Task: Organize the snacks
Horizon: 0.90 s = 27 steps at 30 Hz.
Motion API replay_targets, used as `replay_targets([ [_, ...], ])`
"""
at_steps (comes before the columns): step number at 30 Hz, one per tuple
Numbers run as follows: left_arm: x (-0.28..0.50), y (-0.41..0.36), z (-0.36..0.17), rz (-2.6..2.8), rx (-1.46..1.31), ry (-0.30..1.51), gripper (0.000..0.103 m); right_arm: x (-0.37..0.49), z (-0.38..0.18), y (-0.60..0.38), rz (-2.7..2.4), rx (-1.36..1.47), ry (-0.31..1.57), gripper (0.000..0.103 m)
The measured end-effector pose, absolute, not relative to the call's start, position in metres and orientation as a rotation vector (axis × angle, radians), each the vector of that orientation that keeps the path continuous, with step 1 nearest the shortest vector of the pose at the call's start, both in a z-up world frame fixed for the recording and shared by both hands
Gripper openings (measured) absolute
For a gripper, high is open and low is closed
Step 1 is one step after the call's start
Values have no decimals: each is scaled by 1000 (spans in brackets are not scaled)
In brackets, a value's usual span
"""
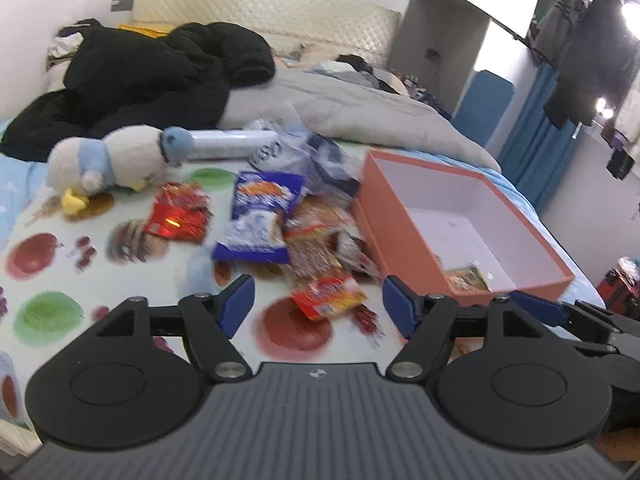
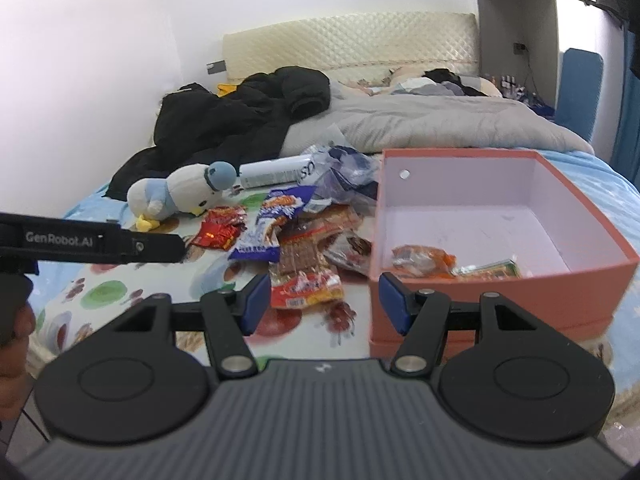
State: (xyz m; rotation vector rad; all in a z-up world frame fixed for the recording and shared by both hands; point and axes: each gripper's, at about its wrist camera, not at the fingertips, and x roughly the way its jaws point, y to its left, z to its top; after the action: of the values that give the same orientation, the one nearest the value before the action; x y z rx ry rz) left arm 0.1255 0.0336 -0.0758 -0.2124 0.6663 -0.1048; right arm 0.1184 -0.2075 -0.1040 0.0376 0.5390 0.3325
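A pile of snack packets lies on the fruit-print sheet: a blue packet, a red one, a brown one and a red-yellow packet. My left gripper is open just short of the red-yellow packet, with nothing between its pads. To the right stands an open orange box with a packet inside. In the right wrist view my right gripper is open and empty, near the box's front left corner. The box holds an orange packet and a green-yellow one.
A plush penguin, a white cylinder and a crumpled plastic bag lie behind the pile. A black jacket and grey duvet cover the far bed. The left gripper's side crosses the right view.
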Motion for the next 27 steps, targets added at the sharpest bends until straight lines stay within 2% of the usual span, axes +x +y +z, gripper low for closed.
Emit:
replay_targets([
  [5,145,59,-77,-57,-197,663,79,133,-105,-188,358,37,530,62],
  [8,160,71,-83,-55,-204,682,86,139,-107,-174,373,24,521,62],
  [17,216,98,-116,-60,-174,727,86,154,-126,-125,381,-10,505,62],
  [27,283,109,-158,-137,-212,774,86,192,-176,-95,325,-40,484,62],
])
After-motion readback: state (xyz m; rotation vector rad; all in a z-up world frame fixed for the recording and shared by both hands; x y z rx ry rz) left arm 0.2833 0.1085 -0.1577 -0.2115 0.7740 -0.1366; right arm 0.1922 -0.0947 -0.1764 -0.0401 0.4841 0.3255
